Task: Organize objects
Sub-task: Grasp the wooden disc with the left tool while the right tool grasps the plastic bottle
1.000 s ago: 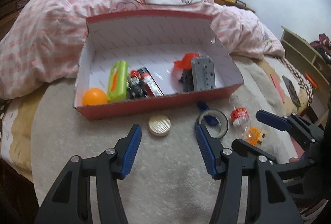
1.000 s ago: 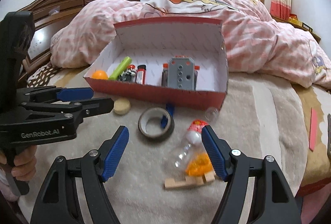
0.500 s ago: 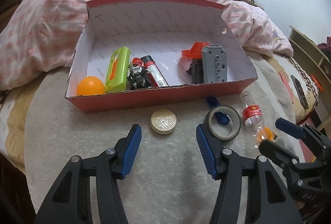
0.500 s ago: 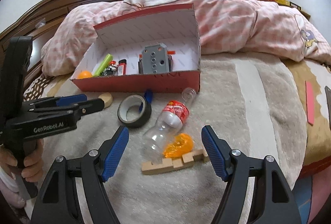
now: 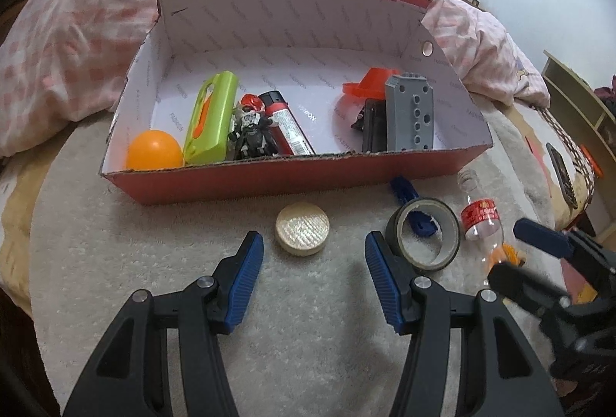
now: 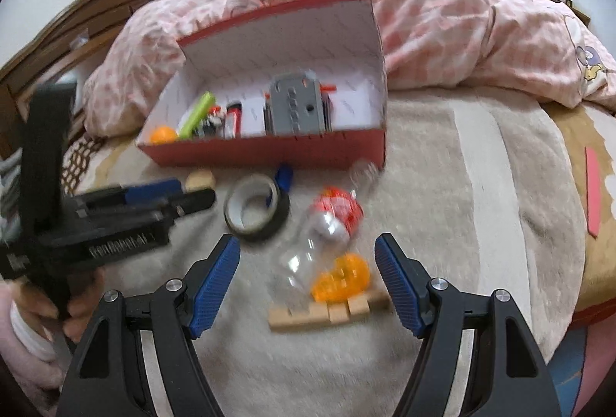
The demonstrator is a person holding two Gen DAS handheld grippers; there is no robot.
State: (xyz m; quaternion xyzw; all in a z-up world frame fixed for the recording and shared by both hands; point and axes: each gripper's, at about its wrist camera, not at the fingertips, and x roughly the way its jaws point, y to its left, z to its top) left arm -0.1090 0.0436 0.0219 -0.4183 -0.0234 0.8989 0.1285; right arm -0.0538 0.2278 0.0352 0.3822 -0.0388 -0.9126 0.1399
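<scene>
We are holding the left gripper (image 5: 313,265) wide open over the beige blanket (image 5: 154,263), with nothing between its blue pads, and we are aiming it at a round cream disc (image 5: 303,229) lying just beyond the fingertips at twelve o'clock. At two o'clock from that gripper, a roll of dark tape (image 5: 425,234) is lying flat, with a blue clip (image 5: 404,188) poking out from its far side. We are keeping the right gripper (image 6: 308,274) open just as widely, gripping nothing; between and just ahead of its pads, a clear plastic bottle (image 6: 319,228) with a red label is lying on its side, its base beside an orange piece (image 6: 340,276) that is resting on a notched wooden strip (image 6: 327,313). Farther out, the red cardboard box (image 5: 292,178) is sitting open at twelve o'clock, with its lid leaning back against the pink checked quilt (image 5: 69,51). Inside, from nine o'clock to three, we are seeing an orange ball (image 5: 154,150), a green case (image 5: 211,118), a small figure (image 5: 252,128), a red lighter (image 5: 287,126) and a grey block (image 5: 410,113).
</scene>
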